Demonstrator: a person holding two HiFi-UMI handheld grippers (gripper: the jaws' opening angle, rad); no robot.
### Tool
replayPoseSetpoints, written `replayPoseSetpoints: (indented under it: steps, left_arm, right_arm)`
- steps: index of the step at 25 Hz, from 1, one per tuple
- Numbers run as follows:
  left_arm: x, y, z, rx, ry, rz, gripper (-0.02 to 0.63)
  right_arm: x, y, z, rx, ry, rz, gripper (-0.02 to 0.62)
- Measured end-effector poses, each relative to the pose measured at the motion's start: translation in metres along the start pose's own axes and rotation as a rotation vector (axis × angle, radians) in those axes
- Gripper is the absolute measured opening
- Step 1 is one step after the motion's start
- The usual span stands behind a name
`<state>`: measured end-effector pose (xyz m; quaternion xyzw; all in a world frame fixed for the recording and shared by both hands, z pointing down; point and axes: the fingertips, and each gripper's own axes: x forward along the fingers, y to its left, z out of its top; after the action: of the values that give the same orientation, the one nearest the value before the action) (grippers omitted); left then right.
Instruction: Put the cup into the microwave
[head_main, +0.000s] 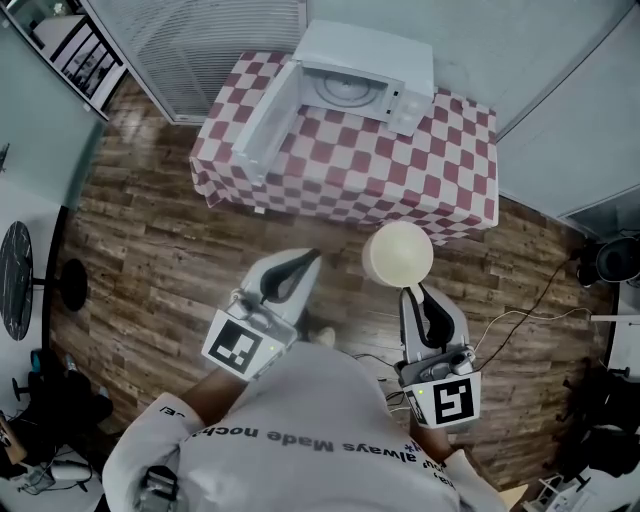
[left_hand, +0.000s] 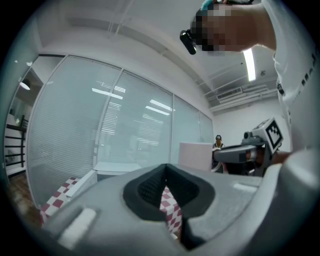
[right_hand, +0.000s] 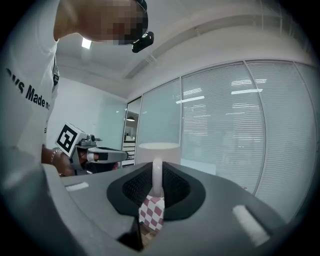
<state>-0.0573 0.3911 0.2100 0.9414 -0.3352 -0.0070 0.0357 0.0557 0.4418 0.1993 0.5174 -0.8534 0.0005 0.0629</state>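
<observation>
A pale cream cup (head_main: 398, 254) hangs in the air over the wooden floor, short of the table. My right gripper (head_main: 409, 294) is shut on its handle; in the right gripper view the handle (right_hand: 157, 176) stands pinched between the jaws with the cup (right_hand: 158, 152) beyond. The white microwave (head_main: 362, 78) sits at the table's far edge, its door (head_main: 267, 117) swung open to the left and the turntable showing inside. My left gripper (head_main: 303, 262) is shut and holds nothing, level with the right one. From the left gripper view the cup (left_hand: 195, 156) shows at right.
The table wears a red-and-white checked cloth (head_main: 400, 175) that drapes over its front edge. Glass walls with blinds (head_main: 225, 35) stand behind it. Cables (head_main: 520, 320) trail over the floor at the right; a black round stool (head_main: 70, 284) stands at the left.
</observation>
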Motion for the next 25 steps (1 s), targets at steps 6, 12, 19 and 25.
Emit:
replayPoseSetpoints:
  steps: [6, 12, 19, 25]
  left_arm:
    - [0.015, 0.058, 0.003, -0.010, 0.002, -0.006, 0.003]
    - [0.022, 0.117, 0.007, -0.010, 0.016, -0.023, 0.003]
    - [0.032, 0.174, 0.013, -0.034, 0.019, -0.047, 0.003]
    - [0.046, 0.203, 0.014, -0.043, 0.001, -0.070, 0.003]
  right_arm:
    - [0.061, -0.001, 0.010, -0.008, -0.005, -0.001, 0.041]
    - [0.124, 0.006, 0.023, -0.010, -0.015, 0.002, 0.041]
    - [0.187, 0.014, 0.030, -0.010, -0.014, -0.006, 0.041]
    - [0.215, 0.007, 0.030, -0.004, -0.004, -0.035, 0.041]
